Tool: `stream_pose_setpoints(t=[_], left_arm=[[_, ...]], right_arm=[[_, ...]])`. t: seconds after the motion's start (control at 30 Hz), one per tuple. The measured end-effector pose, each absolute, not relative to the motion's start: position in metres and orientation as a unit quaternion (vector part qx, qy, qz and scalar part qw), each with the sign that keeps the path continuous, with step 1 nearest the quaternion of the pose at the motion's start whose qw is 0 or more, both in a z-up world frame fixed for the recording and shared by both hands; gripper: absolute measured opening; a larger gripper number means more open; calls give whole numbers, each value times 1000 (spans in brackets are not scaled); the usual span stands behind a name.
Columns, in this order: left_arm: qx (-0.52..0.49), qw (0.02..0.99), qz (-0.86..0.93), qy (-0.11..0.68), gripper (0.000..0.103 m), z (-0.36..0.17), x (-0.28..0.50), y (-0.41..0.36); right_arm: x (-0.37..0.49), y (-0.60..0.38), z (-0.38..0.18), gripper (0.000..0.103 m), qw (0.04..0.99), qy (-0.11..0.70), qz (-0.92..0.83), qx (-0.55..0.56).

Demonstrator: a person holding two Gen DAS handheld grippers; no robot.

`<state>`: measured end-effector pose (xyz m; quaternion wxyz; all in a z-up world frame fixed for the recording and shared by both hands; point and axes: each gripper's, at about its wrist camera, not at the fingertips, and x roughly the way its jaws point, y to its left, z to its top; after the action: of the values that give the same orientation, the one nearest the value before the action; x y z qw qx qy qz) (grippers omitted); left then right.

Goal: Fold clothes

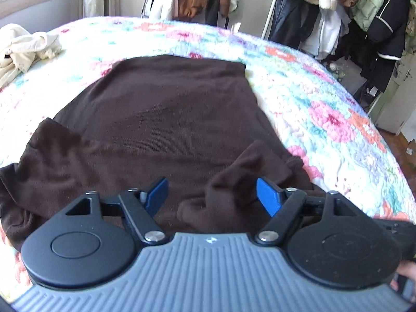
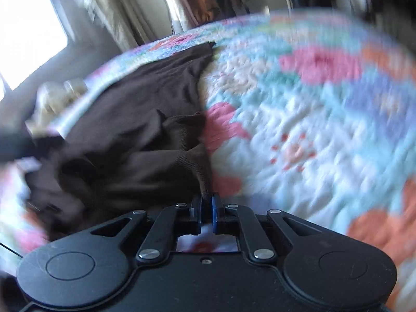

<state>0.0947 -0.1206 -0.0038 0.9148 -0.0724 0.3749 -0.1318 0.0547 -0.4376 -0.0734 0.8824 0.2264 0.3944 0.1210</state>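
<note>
Bedding in a floral quilt (image 1: 325, 98) is covering a bed and carrying a dark brown garment (image 1: 166, 119), which is lying spread flat across the middle, probably smoothed out for folding. Cream clothes (image 1: 23, 46) are sitting bunched at the far left edge. Left gripper (image 1: 212, 195) is hovering over the near hem, its fingers (image 1: 266, 195) standing wide apart and gripping nothing. Right gripper (image 2: 206, 208) is pinching a bunched corner of the garment, fingers nearly closed, seemingly to carry it over.
</note>
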Motion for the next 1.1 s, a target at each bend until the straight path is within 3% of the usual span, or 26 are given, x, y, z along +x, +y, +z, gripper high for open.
stream_pose_setpoints(t=[0.07,0.23,0.3,0.33,0.37,0.4,0.43,0.47,0.73,0.93,1.03,1.1], left_arm=[[-85,906,-138,391,81,-9,100,-121],[-95,885,-137,435,81,-34,118,-136],[-77,883,-130,445,81,-41,123,-145],[-63,885,-132,443,80,-44,124,-148],[-50,889,-132,436,67,-46,123,-151],[-43,892,-127,431,35,-47,123,-151],[-43,894,-124,429,19,-47,123,-150],[-52,895,-123,426,12,-46,123,-146],[-133,930,-82,333,11,-18,105,-91],[-208,956,-35,204,12,-3,77,-50],[-190,957,11,220,15,-8,77,-40],[-180,941,47,284,15,-25,88,-31]], right_arm=[[52,-452,-72,15,865,397,116,286],[48,-439,-54,16,889,376,120,232],[48,-434,-46,20,892,364,126,234],[50,-430,-42,27,896,359,130,227],[52,-425,-38,35,899,355,137,215],[55,-420,-36,36,903,349,146,203],[60,-415,-34,36,906,344,157,190],[66,-410,-34,36,907,343,168,177],[94,-380,-58,36,881,398,203,156],[92,-364,-68,38,862,439,214,138],[88,-358,-70,42,858,450,214,124],[88,-354,-72,42,859,453,210,113]])
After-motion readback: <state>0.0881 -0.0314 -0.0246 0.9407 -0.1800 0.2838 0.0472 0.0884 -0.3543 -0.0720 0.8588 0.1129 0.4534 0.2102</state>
